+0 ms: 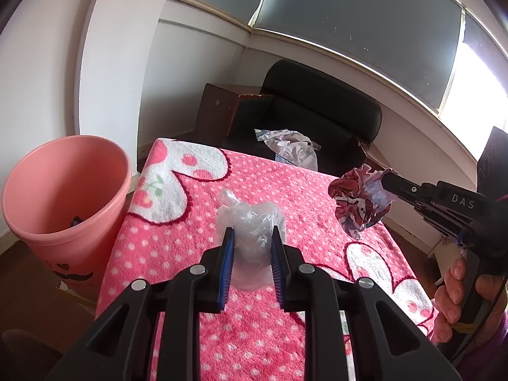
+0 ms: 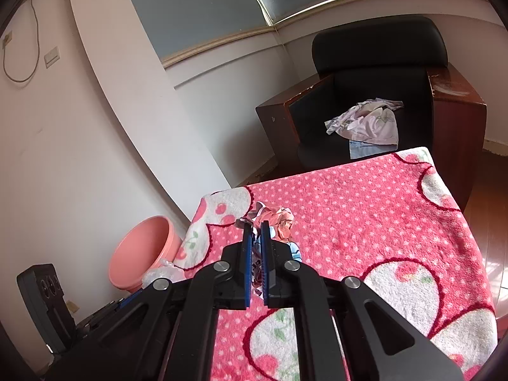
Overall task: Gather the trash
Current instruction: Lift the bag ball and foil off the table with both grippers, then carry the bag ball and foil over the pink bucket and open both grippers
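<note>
Left gripper (image 1: 250,233): jaws partly apart, blue pads pressed to either side of a crumpled clear plastic bag (image 1: 249,222). The bag sits between the fingers, its knotted top poking up past the tips; it rests on or just over the pink dotted towel (image 1: 311,197) that covers the table, and I cannot tell which.

Right gripper (image 2: 256,228): jaws drawn nearly together, clamped on a wad of crumpled printed paper (image 1: 358,198), red, white and blue. The wad is held clear above the towel, off to the right of the bag and apart from it. A hand (image 1: 457,298) grips this tool's handle.

Pink waste bin (image 1: 68,190): stands on the floor at the table's left edge, mouth open, something small and dark at the bottom.

Writing: white letters "DAS" on the side of the right gripper; a dark moustache and heart mark low on the bin.
</note>
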Demonstrator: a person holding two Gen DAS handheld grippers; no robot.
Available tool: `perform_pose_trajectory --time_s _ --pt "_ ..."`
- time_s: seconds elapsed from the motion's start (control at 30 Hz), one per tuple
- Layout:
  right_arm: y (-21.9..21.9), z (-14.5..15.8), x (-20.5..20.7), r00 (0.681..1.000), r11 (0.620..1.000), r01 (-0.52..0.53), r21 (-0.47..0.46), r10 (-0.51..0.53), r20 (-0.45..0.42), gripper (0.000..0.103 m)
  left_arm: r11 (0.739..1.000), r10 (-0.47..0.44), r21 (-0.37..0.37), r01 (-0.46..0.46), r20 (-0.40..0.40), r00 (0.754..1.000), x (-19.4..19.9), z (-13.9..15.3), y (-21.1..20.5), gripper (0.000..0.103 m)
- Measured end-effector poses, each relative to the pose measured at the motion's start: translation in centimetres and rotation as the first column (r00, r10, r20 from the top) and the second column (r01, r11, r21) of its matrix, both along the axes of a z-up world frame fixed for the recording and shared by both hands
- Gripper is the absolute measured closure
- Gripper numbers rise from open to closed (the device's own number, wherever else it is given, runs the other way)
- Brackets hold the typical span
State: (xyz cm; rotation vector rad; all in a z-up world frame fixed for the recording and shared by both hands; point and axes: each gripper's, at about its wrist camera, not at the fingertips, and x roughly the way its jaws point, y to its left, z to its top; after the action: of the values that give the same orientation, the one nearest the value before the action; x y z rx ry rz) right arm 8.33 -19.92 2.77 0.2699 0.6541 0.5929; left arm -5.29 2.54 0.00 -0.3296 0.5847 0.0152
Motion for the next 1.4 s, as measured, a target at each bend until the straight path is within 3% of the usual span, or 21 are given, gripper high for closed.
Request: perform_pose_trajectory --time_s 0.7,1.17,1.4 --pt "-0.8 1.3 -0.5 0.999 1.000 0.005 0.020 -0.007 0.052 0.098 0.999 -0.034 0.030 0.033 0.042 0.999 0.2 2.2 -1.1 0.082" --pt "-0.1 1.9 0.0 0.996 0.997 -0.025 0.068 0.019 0.082 0.098 0.995 0.034 0.093 -0.042 0.093 0.995 -0.3 4.0 0.9 0.082" --pt "3.1 3.2 0.5 0.990 0.992 -0.089 0.093 0.078 0.117 0.098 0.983 0.110 0.132 -0.124 0.111 0.988 -0.3 5.1 4.3 0.082"
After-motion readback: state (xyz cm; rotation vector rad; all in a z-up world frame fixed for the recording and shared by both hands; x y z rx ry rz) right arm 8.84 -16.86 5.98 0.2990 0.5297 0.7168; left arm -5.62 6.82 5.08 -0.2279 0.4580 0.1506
